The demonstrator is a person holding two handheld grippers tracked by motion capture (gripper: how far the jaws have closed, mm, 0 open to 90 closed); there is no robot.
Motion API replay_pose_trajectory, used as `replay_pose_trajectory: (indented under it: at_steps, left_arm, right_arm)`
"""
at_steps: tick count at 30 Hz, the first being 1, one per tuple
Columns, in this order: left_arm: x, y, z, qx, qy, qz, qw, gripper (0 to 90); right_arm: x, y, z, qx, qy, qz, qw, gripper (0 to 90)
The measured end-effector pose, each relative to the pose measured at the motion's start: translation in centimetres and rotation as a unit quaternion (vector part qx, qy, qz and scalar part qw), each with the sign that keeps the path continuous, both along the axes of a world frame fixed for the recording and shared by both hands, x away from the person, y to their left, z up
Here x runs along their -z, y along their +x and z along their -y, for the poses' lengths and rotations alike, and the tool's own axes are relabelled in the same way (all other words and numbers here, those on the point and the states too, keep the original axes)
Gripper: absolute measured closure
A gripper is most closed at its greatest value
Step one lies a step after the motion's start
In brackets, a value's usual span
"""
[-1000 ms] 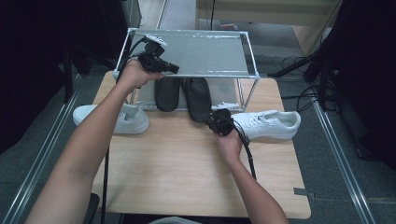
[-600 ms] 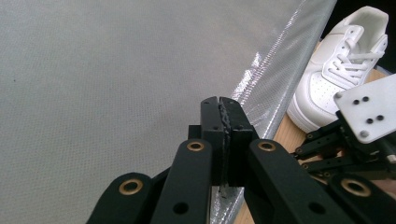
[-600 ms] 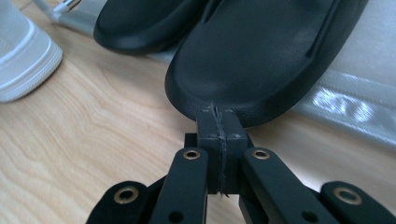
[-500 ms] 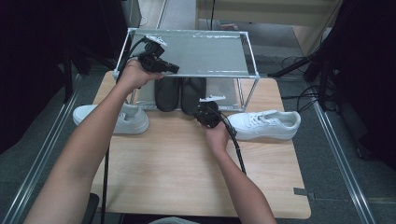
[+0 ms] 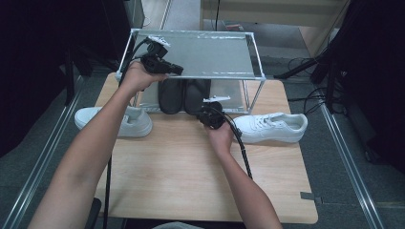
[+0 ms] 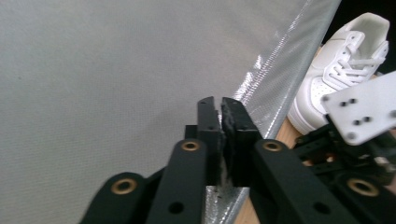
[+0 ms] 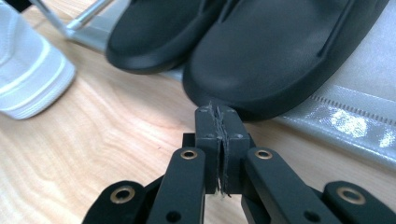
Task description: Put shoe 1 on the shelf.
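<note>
High view: the right gripper (image 5: 210, 113) is seen just before the toe of the right black slipper (image 5: 197, 95) on the rack's (image 5: 205, 75) lower shelf, its long axis running away; the left gripper (image 5: 160, 64) rests at the rack top. Left gripper view: fingers apparently just parting, nothing between. Right gripper view: fingers clenched, empty, possibly touching the toe; white sneaker (image 7: 28, 74) aside.

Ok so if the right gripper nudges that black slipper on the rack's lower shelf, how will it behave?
The black slipper looks like thick moulded foam, so probably light and slightly springy. Its flat sole on the smooth shelf suggests sliding, not tipping. The shut right gripper sits at its toe.
</note>
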State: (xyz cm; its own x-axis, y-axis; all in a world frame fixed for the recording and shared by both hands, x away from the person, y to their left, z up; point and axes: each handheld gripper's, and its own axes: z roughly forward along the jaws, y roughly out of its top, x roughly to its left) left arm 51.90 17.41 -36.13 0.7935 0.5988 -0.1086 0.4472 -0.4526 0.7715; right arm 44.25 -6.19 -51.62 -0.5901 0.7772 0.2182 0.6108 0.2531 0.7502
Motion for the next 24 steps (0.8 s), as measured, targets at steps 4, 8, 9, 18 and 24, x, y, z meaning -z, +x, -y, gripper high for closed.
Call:
replay_pose_trajectory:
  at_steps: [4, 8, 9, 18, 24]
  left_arm:
    - [0.0, 0.2, -0.3, -0.007, -0.014, -0.010, 0.9998, 77.5]
    - [-0.8, 0.0, -0.3, 0.000, -0.009, -0.010, 0.9999, 68.2]
    - [-1.1, -0.2, -0.3, 0.002, -0.015, -0.007, 0.9999, 68.6]
    - [-4.1, -3.4, 0.0, 0.027, -0.017, -0.003, 0.9995, 56.2]
    - [-4.1, -5.9, 0.2, 0.037, -0.024, -0.011, 0.9990, 47.7]
  right_arm:
    - [-0.5, -1.1, 0.5, -0.016, 0.001, 0.010, 0.9998, 87.2]
    - [-1.2, -2.0, 0.9, -0.027, 0.007, 0.019, 0.9994, 84.8]
    - [-1.5, -2.3, 1.1, -0.032, 0.012, 0.018, 0.9992, 83.6]
    - [-3.1, -4.1, 3.6, -0.060, 0.038, 0.004, 0.9975, 72.2]
    - [-3.9, -5.5, 5.7, -0.063, 0.065, 0.000, 0.9959, 64.3]
